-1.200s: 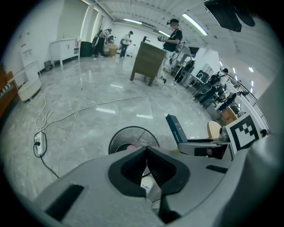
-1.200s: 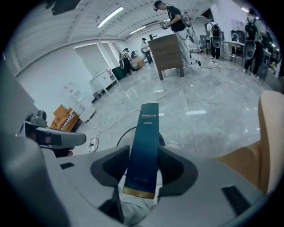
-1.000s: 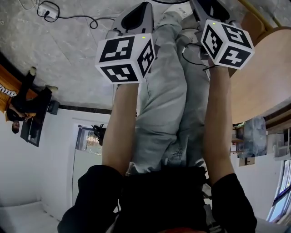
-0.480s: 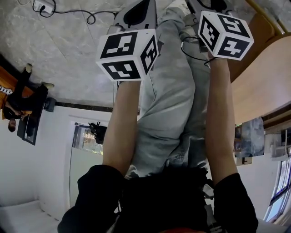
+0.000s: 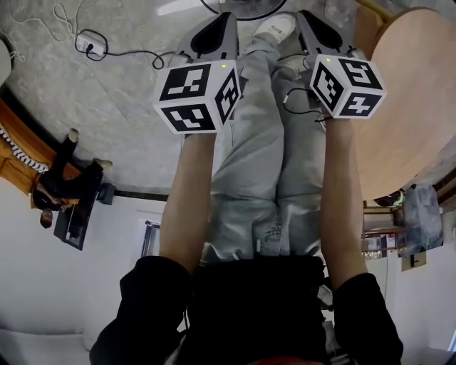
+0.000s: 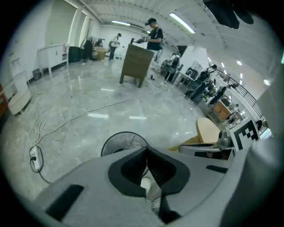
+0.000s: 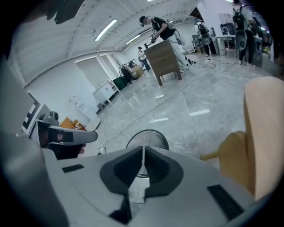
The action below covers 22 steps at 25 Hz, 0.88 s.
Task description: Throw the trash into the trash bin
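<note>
The trash bin [image 5: 242,17], a round dark-rimmed wire basket, stands on the floor just past my shoes; it also shows beyond the jaws in the left gripper view [image 6: 116,138] and the right gripper view [image 7: 148,137]. My left gripper [image 5: 221,21] [image 6: 147,163] points down toward it, its jaws meeting with nothing between them. Beside it, my right gripper [image 5: 313,18] [image 7: 143,159] has just closed its jaws, which are shut and empty too. No trash shows in any view.
A round wooden table [image 5: 406,107] [image 7: 266,128] is close on the right. A power strip with a cable [image 5: 89,43] [image 6: 35,157] lies on the grey floor to the left. A wooden cabinet [image 6: 135,66] and people stand far off.
The head view has shifted, so the bin's rim and a shoe now show at the top. Both marker cubes sit slightly lower and closer together in the picture.
</note>
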Available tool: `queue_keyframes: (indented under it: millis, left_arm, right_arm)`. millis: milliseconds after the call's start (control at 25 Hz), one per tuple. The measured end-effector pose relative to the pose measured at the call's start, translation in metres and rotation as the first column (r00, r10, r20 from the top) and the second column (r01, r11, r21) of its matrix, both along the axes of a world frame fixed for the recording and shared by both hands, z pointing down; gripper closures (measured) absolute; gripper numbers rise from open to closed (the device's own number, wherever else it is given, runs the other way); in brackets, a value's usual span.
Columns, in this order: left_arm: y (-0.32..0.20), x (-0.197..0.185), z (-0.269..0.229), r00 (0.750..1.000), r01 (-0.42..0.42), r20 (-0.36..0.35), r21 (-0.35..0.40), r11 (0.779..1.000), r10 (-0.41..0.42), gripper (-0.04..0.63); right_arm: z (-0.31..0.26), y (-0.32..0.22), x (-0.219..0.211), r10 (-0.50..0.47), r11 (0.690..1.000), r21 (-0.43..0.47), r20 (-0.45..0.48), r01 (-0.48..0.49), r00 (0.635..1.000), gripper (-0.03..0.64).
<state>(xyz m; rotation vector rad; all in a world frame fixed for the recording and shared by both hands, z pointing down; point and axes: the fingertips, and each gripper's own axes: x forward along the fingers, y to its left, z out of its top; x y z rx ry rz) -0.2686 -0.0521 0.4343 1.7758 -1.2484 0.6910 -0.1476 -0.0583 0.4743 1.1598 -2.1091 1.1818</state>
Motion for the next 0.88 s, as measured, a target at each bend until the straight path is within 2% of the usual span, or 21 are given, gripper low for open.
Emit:
queue_keyframes:
  millis: [200, 360, 520, 720, 880]
  left_arm:
    - [-0.013, 0.062, -0.051, 0.985, -0.171, -0.02, 0.039, 0.985, 0.172, 0.586]
    - [-0.025, 0.117, -0.094, 0.943, -0.327, -0.038, 0.096, 0.94, 0.332, 0.586]
    - [-0.022, 0.169, -0.132, 0.914, -0.393, -0.053, 0.117, 0.912, 0.401, 0.586]
    - [-0.004, 0.236, -0.179, 0.878, -0.457, -0.092, 0.135, 0.879, 0.47, 0.586]
    - [0.019, 0.3, -0.224, 0.814, -0.544, -0.122, 0.182, 0.819, 0.568, 0.586]
  right_arm:
    - [-0.049, 0.007, 0.046, 0.062, 0.997, 0.043, -0.051, -0.06, 0.997, 0.601]
    - [-0.092, 0.014, 0.095, 0.198, 0.977, 0.095, -0.073, -0.19, 0.978, 0.603]
    - [-0.142, 0.038, 0.157, 0.324, 0.943, 0.116, -0.09, -0.313, 0.942, 0.604]
    - [-0.191, 0.086, 0.227, 0.481, 0.875, 0.122, -0.116, -0.468, 0.869, 0.606]
    - [-0.232, 0.125, 0.271, 0.624, 0.78, 0.155, -0.123, -0.606, 0.772, 0.606]
